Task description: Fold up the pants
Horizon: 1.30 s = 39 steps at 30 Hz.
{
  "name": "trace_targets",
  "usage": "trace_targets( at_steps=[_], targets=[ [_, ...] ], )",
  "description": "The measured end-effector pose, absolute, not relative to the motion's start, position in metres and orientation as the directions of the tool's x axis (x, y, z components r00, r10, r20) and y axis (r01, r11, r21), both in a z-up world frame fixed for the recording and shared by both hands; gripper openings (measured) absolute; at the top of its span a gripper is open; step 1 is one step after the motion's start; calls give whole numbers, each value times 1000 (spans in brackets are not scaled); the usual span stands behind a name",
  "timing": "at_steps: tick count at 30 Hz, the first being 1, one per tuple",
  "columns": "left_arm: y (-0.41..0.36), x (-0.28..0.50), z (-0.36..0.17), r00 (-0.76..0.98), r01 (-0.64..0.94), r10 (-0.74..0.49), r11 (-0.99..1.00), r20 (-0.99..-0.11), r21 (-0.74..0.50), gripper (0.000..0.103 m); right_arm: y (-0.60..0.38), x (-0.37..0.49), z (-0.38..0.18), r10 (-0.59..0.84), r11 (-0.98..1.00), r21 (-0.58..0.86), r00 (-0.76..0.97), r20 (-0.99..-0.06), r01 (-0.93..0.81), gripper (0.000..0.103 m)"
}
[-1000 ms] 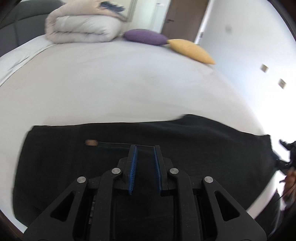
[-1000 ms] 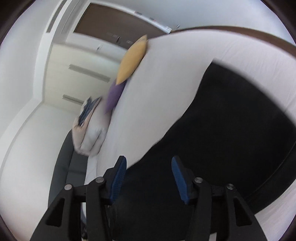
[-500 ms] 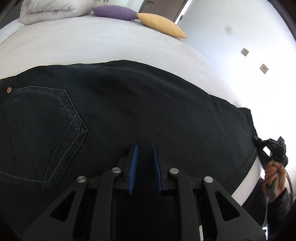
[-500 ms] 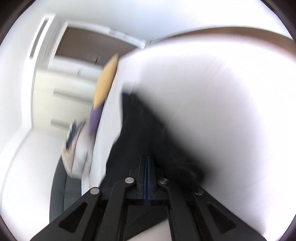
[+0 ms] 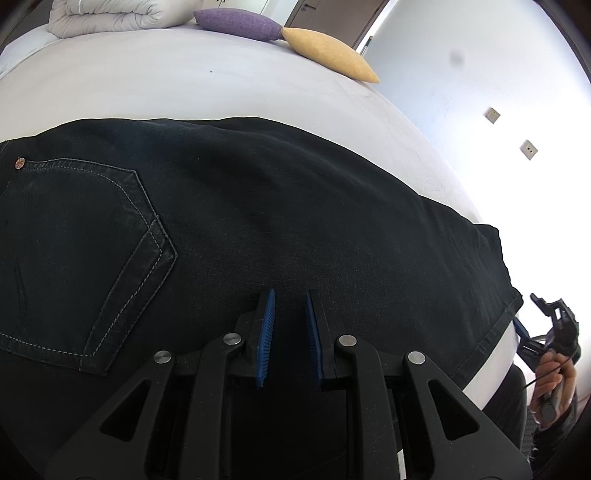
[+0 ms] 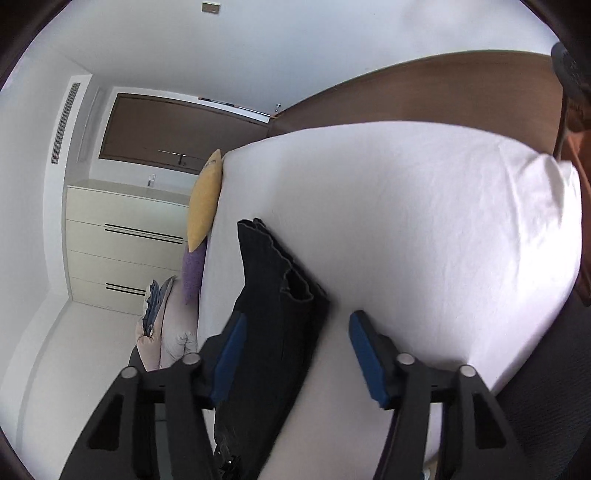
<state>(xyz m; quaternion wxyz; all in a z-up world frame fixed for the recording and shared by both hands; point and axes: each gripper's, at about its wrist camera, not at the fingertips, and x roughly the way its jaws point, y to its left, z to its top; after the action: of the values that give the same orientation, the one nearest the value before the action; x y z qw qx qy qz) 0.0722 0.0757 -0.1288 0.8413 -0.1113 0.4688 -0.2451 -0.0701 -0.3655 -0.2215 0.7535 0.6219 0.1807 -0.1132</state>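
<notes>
- The black pants [image 5: 280, 221] lie flat across the white bed [image 5: 184, 85], folded lengthwise so the legs stack; a back pocket [image 5: 81, 258] with pale stitching and a copper rivet [image 5: 19, 162] faces up at the left of the left wrist view.
- In the right wrist view the pants [image 6: 273, 314] run away from the camera as a narrow dark strip, and the layered hem ends [image 6: 275, 251] rest on the sheet.
- The left tool [image 5: 288, 306] hovers low over the middle of the pants with its blue pads [image 5: 266, 325] a narrow gap apart, nothing between them; whether they touch the fabric cannot be told.
- The right tool [image 6: 295, 343] is spread wide, its blue pads [image 6: 231, 354] standing either side of the near end of the pants without clamping it.
- From the left wrist view the right tool [image 5: 550, 332] shows at the bed's far right edge, just past the hem, held in the person's hand [image 5: 554, 384].
- Beyond the pants, at the far edge of the bed, lie a purple cushion [image 5: 236, 24] and a yellow cushion [image 5: 328, 53] touching end to end, with a folded pale duvet [image 5: 107, 14] near them.
- A cream drawer unit [image 6: 122, 251] stands against the wall past the bed.
</notes>
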Motion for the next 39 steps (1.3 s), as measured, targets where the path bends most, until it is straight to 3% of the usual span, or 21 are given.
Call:
trace_targets(
  at_steps=[2, 7, 12, 14, 20, 24, 28, 30, 32, 33, 34, 35, 37, 39],
  targets=[
    [77, 73, -130, 440, 301, -520, 854, -733, -425, 17, -365, -62, -222, 63, 205, 902, 915, -399, 380, 56],
    [77, 74, -128, 442, 301, -516, 856, -734, -421, 17, -375, -57, -226, 45, 145, 924, 930, -364, 355, 44],
    [78, 74, -128, 441, 301, -518, 855, -733, -423, 17, -375, -43, -229, 52, 149, 917, 923, -381, 371, 18],
    [80, 75, -129, 439, 301, -523, 852, -731, -429, 17, -378, -46, -234, 49, 118, 927, 930, -364, 357, 13],
    [83, 76, -129, 436, 298, -535, 844, -724, -445, 17, -373, -42, -227, 27, 145, 919, 927, -374, 367, 12],
    [87, 77, -131, 431, 292, -552, 834, -714, -468, 17, -356, -26, -200, -2, 281, 867, 904, -428, 412, 12],
    [90, 78, -131, 434, 281, -558, 830, -707, -482, 17, -280, 22, -144, 11, 685, 627, 855, -518, 371, 12],
    [92, 78, -130, 442, 273, -556, 831, -704, -485, 17, -213, 47, -129, -37, 886, 362, 824, -565, 288, 12],
    [93, 78, -128, 447, 250, -553, 832, -703, -496, 18, -127, 70, -141, -149, 988, -54, 775, -614, 147, 11],
    [93, 78, -126, 444, 238, -554, 831, -705, -503, 20, -96, 81, -161, -186, 978, -197, 732, -655, 73, 11],
    [94, 79, -125, 438, 231, -562, 824, -702, -516, 31, -81, 87, -176, -191, 971, -238, 702, -686, 31, 11],
    [94, 78, -123, 432, 231, -578, 813, -693, -534, 58, -73, 91, -189, -208, 965, -259, 682, -701, 27, 12],
    [90, 75, -113, 438, 244, -602, 795, -668, -556, 88, -73, 91, -193, -215, 967, -250, 693, -688, 52, 12],
    [83, 73, -106, 428, 258, -626, 776, -652, -576, 91, -74, 90, -187, -211, 968, -247, 704, -678, 52, 12]
  ],
)
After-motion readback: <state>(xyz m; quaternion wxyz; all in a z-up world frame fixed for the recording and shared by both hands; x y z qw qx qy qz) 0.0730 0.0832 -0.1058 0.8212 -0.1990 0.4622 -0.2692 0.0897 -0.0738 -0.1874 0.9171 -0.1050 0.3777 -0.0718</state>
